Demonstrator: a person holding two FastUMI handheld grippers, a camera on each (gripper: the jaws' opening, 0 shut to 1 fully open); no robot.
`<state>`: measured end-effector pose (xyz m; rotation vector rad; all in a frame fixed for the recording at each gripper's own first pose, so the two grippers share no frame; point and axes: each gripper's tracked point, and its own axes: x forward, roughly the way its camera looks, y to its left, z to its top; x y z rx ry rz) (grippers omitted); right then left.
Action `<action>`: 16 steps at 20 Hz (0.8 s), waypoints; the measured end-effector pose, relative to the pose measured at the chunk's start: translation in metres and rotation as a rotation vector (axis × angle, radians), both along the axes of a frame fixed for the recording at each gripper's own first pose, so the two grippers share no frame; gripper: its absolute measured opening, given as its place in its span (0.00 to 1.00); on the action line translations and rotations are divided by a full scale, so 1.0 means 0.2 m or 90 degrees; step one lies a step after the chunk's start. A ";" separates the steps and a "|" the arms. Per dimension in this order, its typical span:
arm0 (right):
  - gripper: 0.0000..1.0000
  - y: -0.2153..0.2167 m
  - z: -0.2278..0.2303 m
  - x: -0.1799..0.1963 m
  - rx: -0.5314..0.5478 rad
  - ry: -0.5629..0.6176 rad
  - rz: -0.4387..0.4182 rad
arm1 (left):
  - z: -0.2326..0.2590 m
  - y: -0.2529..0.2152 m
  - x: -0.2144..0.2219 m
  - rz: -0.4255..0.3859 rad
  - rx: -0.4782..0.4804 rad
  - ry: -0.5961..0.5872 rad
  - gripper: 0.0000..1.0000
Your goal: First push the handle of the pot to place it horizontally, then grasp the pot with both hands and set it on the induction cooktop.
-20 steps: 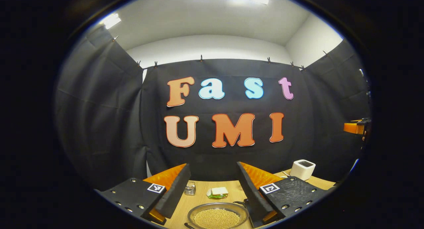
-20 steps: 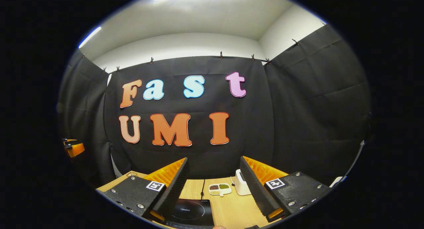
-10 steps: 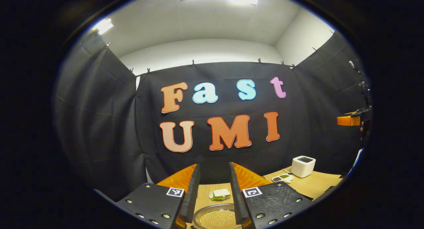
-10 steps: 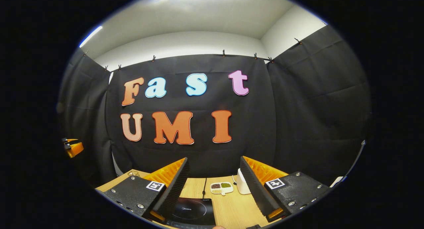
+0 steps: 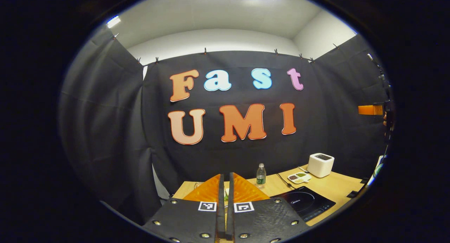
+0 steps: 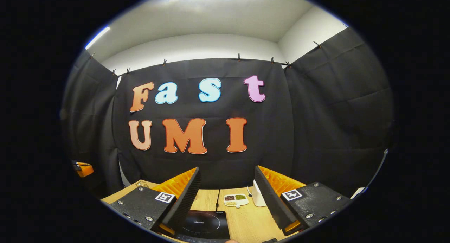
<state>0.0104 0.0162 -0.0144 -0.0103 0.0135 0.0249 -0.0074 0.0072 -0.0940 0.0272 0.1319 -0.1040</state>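
Left gripper [image 5: 225, 200] closed, fingers nearly touching, nothing between them. Induction cooktop [image 5: 305, 203] on the wooden table [image 5: 337, 187], right of and just beyond its fingertips; bottle [image 5: 260, 174] and white box [image 5: 320, 164] farther back. Right gripper [image 6: 226, 200] wide open, empty (cooktop [image 6: 205, 224] sits low between its fingers, small dish [image 6: 235, 199] beyond)

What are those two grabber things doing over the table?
A person holds a gripper in each hand above a light wooden table. The left gripper is shut with nothing between its fingers. The right gripper is open, hovering over the flat black induction cooktop. Neither one touches anything. Behind the cooktop sit a small white divided dish of beans, a white boxy appliance and a clear plastic bottle.
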 end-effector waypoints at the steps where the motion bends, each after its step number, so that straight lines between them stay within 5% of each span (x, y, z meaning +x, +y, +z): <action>1: 0.95 0.01 0.00 0.00 -0.001 0.001 0.001 | -0.03 0.02 0.00 0.004 -0.004 0.004 0.04; 16: 0.95 0.09 -0.06 0.04 -0.010 0.010 0.005 | -0.77 0.31 -0.19 0.057 -0.004 0.152 0.03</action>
